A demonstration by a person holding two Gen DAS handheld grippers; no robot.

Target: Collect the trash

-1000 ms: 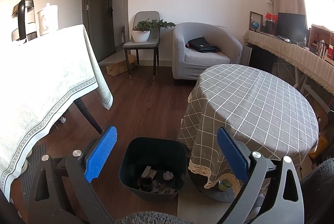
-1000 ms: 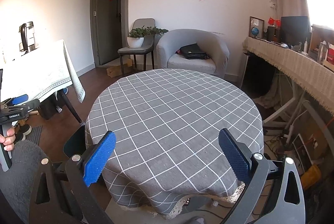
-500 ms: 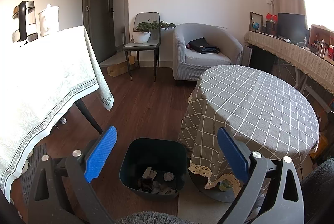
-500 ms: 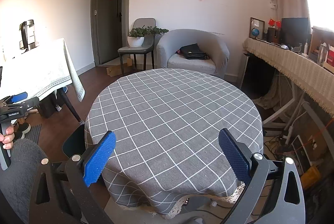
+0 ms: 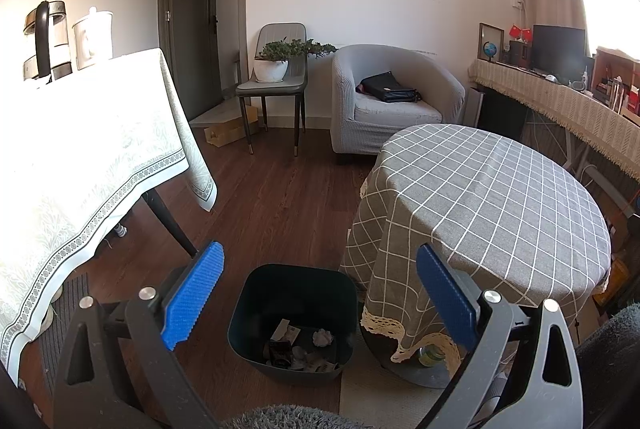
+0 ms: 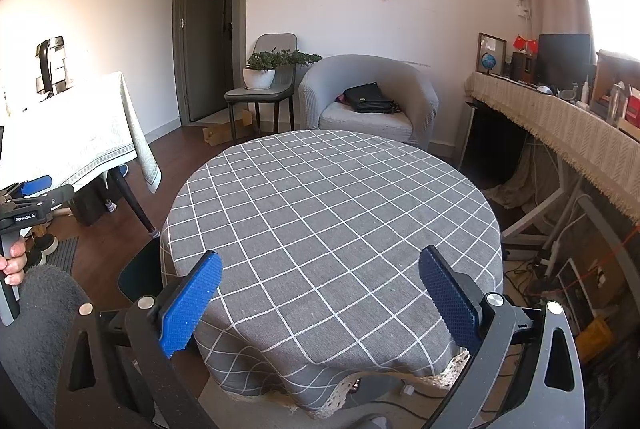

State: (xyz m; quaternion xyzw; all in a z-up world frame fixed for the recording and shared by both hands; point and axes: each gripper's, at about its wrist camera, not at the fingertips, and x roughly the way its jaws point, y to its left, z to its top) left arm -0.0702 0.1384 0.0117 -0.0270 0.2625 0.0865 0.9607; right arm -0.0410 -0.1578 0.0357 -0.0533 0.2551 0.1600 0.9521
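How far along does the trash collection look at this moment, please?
Mostly done, it seems: crumpled scraps already lie in the dark bin, and the checked table is bare. Both the left tool and right tool are open, holding nothing. No loose trash remains visible.

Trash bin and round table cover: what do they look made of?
Trash bin: probably molded plastic, dark, smooth, with a slight sheen on its rounded walls. Round table cover: woven fabric, matte grey with white grid lines, draping in soft folds, with a cream lace-like trim along the hem.
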